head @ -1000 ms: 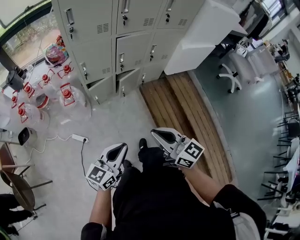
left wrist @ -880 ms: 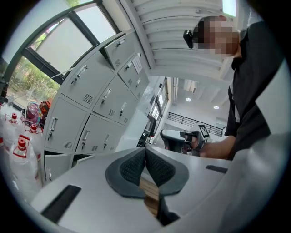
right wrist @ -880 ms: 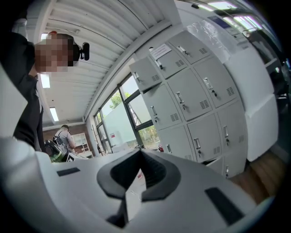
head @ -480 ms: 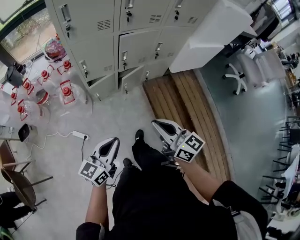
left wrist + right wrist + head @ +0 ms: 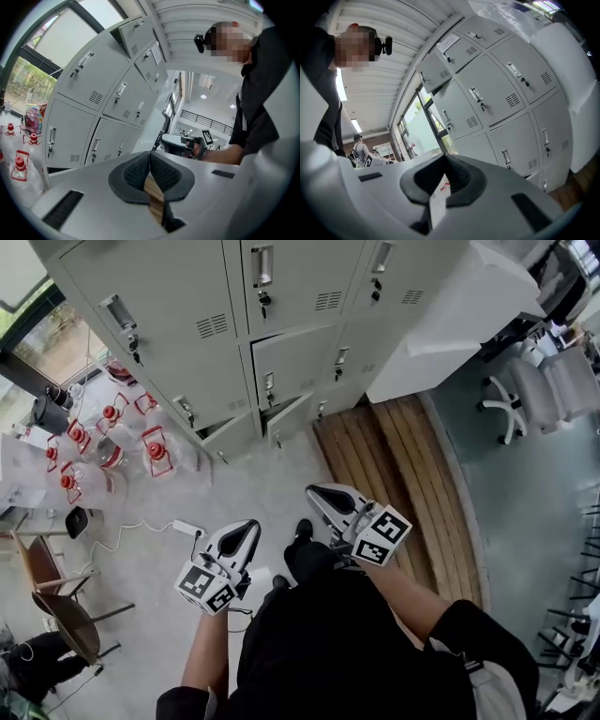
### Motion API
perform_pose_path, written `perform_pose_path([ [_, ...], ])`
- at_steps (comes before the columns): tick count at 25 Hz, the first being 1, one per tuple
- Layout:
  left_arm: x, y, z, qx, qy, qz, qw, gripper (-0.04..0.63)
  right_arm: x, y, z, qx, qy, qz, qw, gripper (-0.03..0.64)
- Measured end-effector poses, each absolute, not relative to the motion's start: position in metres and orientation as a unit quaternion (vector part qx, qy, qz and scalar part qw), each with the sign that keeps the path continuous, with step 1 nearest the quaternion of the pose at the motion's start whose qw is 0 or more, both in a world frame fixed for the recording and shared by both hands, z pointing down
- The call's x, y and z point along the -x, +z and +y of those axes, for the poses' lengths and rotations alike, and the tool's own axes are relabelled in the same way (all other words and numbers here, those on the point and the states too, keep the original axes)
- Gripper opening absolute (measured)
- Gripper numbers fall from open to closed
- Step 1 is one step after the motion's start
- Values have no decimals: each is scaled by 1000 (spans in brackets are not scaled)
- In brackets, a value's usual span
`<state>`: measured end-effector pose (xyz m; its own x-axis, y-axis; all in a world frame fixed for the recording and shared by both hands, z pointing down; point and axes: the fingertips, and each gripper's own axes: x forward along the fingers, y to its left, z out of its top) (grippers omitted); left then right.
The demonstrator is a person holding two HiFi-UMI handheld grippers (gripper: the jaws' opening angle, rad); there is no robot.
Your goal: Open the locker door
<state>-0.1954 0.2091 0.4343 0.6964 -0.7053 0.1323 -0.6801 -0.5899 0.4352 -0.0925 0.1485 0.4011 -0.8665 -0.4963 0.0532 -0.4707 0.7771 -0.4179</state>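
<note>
While shut, jaws short of lockers [image 5: 178, 292]

Clear jugs [image 5: 155, 451] with red caps stand clustered on the grey floor [image 5: 253, 484] near its left edge, and a white power strip [image 5: 187, 528] lies just below them, its cable trailing left. Wooden planks [image 5: 403, 474] lie side by side on the floor's right part, next to a white table [image 5: 450, 324], with a white swivel chair [image 5: 520, 395] beyond it. Two brown chairs [image 5: 47, 568] stand at the lower left corner.

Lt-grey lockers [image 5: 187, 287], red-capped jugs [image 5: 156, 450], brown slats [image 5: 394, 460].
</note>
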Motion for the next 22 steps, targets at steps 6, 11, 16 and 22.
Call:
perform_pose_path([
  [6, 203, 404, 147, -875, -60, -419, 235, 17, 102, 392, 96, 217, -219, 951, 37, 11],
  [11, 217, 396, 113, -859, -71, -453, 228, 17, 110, 396, 54, 190, -213, 958, 35, 11],
  [16, 213, 406, 94, -858, -59, -457, 228, 17, 109, 409, 18, 199, -215, 955, 45, 11],
  [22, 226, 411, 59, -869, -48, -438, 223, 17, 119, 428, -11, 227, -229, 946, 44, 11],
])
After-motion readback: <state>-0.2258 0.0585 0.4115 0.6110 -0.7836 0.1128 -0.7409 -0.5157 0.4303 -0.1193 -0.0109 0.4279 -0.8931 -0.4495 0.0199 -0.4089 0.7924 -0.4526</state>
